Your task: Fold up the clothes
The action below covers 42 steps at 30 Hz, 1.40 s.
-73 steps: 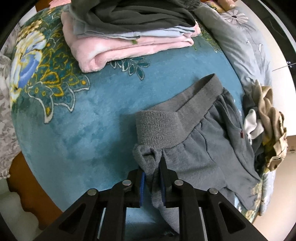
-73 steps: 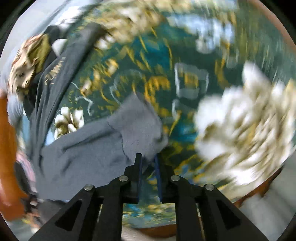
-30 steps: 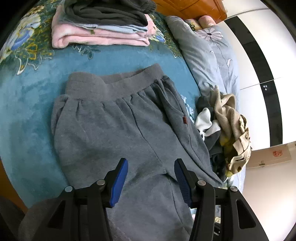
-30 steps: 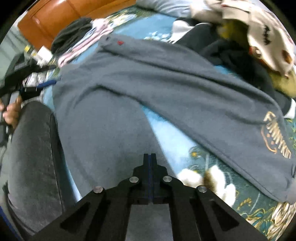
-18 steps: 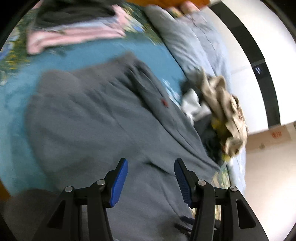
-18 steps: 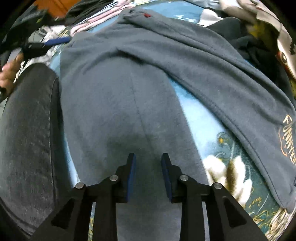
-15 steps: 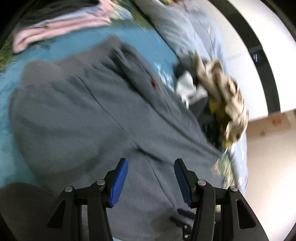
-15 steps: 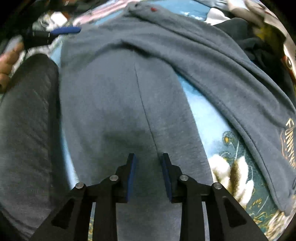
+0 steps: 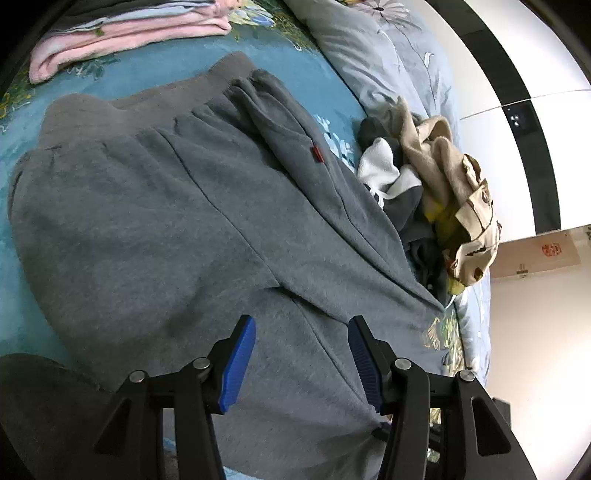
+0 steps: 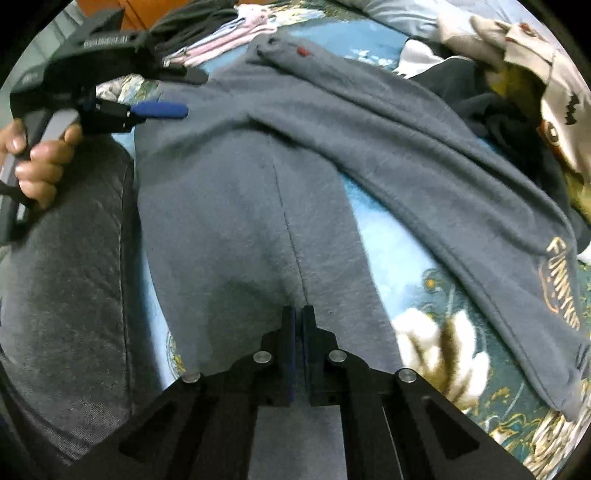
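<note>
Grey sweatpants (image 9: 155,221) lie spread on the blue floral bedspread (image 9: 110,81), waistband far, legs towards me, with a small red tag on the far hip. My left gripper (image 9: 301,350) hovers open over the crotch area with nothing between its blue pads. In the right wrist view it shows as a blue fingertip (image 10: 159,109) held by a hand (image 10: 37,158). My right gripper (image 10: 298,317) points steeply down, shut at the seam of the near leg (image 10: 240,221), pinching a little fabric. The far leg with gold lettering (image 10: 561,273) runs off to the right.
A stack of folded pink and dark clothes (image 9: 129,33) sits at the far end of the bed. A heap of unfolded garments (image 9: 443,184) lies right of the pants beside a grey quilt (image 9: 388,55). The person's grey-trousered leg (image 10: 66,277) presses against the near edge.
My left gripper slid from the waistband towards the legs, staying open. My right gripper opened briefly, came down onto the near leg's seam and shut again.
</note>
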Motion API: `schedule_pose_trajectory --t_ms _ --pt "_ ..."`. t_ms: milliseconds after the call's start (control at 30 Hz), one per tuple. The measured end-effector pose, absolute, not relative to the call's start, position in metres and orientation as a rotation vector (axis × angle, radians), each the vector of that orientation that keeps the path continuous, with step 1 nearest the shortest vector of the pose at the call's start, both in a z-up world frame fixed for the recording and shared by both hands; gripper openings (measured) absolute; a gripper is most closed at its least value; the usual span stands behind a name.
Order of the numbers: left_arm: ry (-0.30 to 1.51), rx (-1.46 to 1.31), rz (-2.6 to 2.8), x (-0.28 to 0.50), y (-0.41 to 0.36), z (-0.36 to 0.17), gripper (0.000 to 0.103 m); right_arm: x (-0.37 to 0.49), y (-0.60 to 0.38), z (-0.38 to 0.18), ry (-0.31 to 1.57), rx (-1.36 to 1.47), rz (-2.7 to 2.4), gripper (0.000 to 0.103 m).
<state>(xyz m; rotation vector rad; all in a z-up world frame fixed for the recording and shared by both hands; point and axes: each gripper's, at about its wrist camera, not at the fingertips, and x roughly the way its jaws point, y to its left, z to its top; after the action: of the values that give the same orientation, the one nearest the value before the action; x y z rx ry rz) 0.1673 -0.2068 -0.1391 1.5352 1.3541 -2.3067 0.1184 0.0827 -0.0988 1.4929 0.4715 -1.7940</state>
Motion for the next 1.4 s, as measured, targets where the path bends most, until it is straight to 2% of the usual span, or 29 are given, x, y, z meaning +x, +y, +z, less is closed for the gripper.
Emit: schedule_pose_trajectory --t_ms 167,300,467,600,667,733,867,900,933,1000,1067,1167,1267,1400 --pt "1.403 1.499 -2.275 0.172 -0.215 -0.141 0.057 0.099 0.082 -0.098 0.401 1.521 -1.847 0.002" --pt "1.413 1.487 -2.270 0.172 -0.217 -0.141 0.059 0.074 0.110 -0.094 0.269 1.554 -1.940 0.002" --pt "1.415 1.469 -2.272 0.170 -0.221 -0.138 0.060 0.037 0.117 -0.112 0.148 1.654 -1.993 0.002" --pt "1.283 1.423 -2.304 0.164 -0.248 -0.116 0.060 0.033 0.114 -0.123 0.163 1.701 -1.992 0.003" --pt "1.140 1.401 -2.293 0.161 -0.272 -0.102 0.060 0.036 0.123 -0.114 0.159 1.680 -2.013 0.013" --pt "1.009 1.452 -2.229 0.159 -0.303 -0.102 0.060 0.040 0.135 -0.105 0.152 1.673 -2.060 0.028" --pt "0.855 1.577 -2.090 0.161 -0.353 -0.124 0.060 0.064 0.184 -0.095 0.072 1.752 -2.188 0.031" --pt "0.830 1.622 -2.065 0.162 -0.363 -0.134 0.060 0.076 0.207 -0.092 0.024 1.795 -2.225 0.035" --pt "0.812 1.652 -2.051 0.164 -0.369 -0.142 0.060 0.089 0.229 -0.091 -0.027 1.840 -2.256 0.040" --pt "0.791 1.723 -2.031 0.166 -0.376 -0.160 0.060 0.125 0.280 -0.094 -0.181 1.980 -2.325 0.041" --pt "0.873 1.754 -2.036 0.169 -0.381 -0.176 0.060 0.162 0.321 -0.098 -0.357 2.085 -2.363 0.042" --pt "1.073 1.722 -2.050 0.173 -0.387 -0.191 0.060 0.227 0.374 -0.111 -0.764 2.194 -2.388 0.044" --pt "1.133 1.741 -2.030 0.170 -0.389 -0.200 0.058 0.278 0.394 -0.130 -1.217 2.126 -2.294 0.052" --pt "1.107 1.755 -2.040 0.168 -0.388 -0.198 0.058 0.304 0.387 -0.155 -1.568 1.992 -2.173 0.053"
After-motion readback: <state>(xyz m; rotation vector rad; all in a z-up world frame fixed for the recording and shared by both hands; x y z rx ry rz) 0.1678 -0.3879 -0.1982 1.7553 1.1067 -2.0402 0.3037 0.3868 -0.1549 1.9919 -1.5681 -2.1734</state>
